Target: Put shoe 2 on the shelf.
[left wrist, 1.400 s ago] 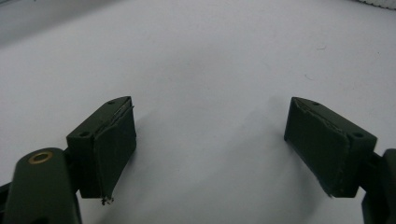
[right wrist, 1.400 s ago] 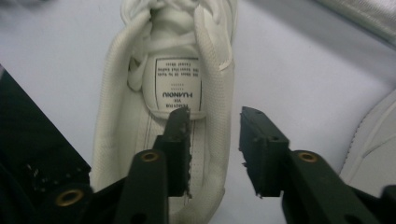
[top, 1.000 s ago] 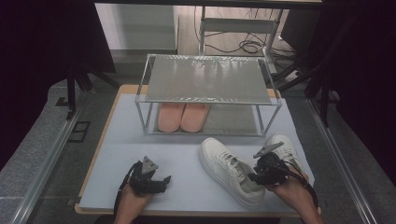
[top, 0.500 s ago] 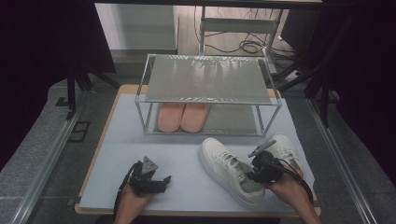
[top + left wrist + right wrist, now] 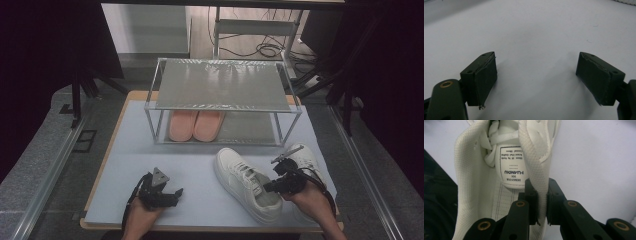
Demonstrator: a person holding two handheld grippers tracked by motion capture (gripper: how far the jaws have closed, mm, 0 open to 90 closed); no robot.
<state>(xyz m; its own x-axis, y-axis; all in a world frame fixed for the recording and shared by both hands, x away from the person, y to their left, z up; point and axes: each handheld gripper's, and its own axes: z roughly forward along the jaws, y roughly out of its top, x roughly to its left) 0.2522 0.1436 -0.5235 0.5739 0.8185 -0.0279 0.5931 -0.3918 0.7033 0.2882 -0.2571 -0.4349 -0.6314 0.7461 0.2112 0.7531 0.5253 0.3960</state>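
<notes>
A white sneaker (image 5: pixel 245 182) lies on the pale mat, toe pointing away to the left. My right gripper (image 5: pixel 268 188) is at its heel end. In the right gripper view the jaws have just been closing, and the right gripper (image 5: pixel 542 195) now pinches the padded side wall of the sneaker (image 5: pixel 509 167) by the opening, one pad inside and one outside. A second white sneaker (image 5: pixel 305 157) lies just right of it, partly behind my right hand. My left gripper (image 5: pixel 172 196) rests low at the front left of the mat. The left gripper (image 5: pixel 536 72) stands open with nothing between its fingers.
A metal-framed rack (image 5: pixel 220 85) with a grey top shelf stands at the back of the mat (image 5: pixel 135 150). A pair of pink slippers (image 5: pixel 195 125) sits on its lower level, left side. Dark floor and cables lie beyond the table.
The right gripper has shifted slightly toward the near sneaker and its jaws have closed on the shoe's side wall. The left hand and gripper have stayed put.
</notes>
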